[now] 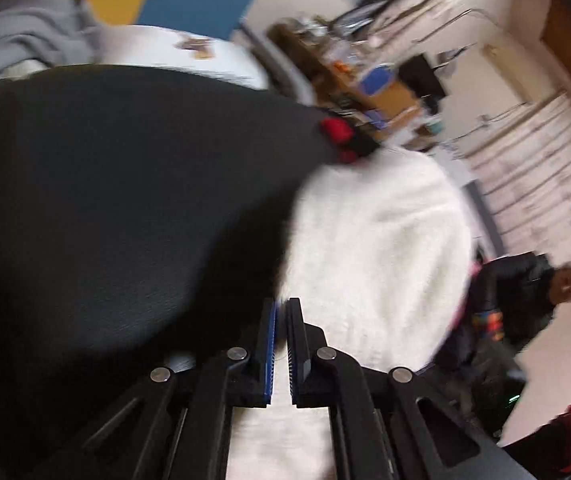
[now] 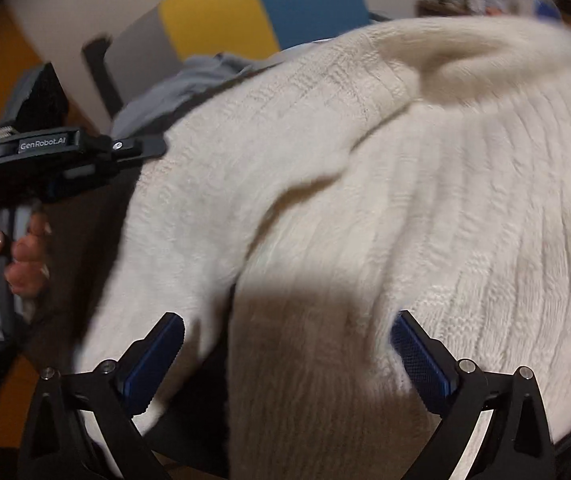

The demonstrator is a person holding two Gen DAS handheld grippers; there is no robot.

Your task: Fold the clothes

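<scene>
A cream ribbed knit sweater (image 2: 325, 184) lies spread and rumpled, filling the right wrist view; it also shows as a white mass in the left wrist view (image 1: 373, 240). My right gripper (image 2: 285, 328) is open, its blue-padded fingers straddling a shadowed fold of the sweater. My left gripper (image 1: 281, 308) has its jaws nearly together over the sweater's edge, with only a thin gap; nothing clearly shows between the pads. The left gripper body (image 2: 57, 156) shows at the left of the right wrist view, held by a hand, its tips at the sweater's edge.
A black garment or cushion (image 1: 125, 200) covers the left of the left wrist view. A grey garment (image 1: 25, 36) lies beyond it, and also shows in the right wrist view (image 2: 189, 80). A cluttered desk (image 1: 365, 80) and a seated person (image 1: 525, 296) are at the right.
</scene>
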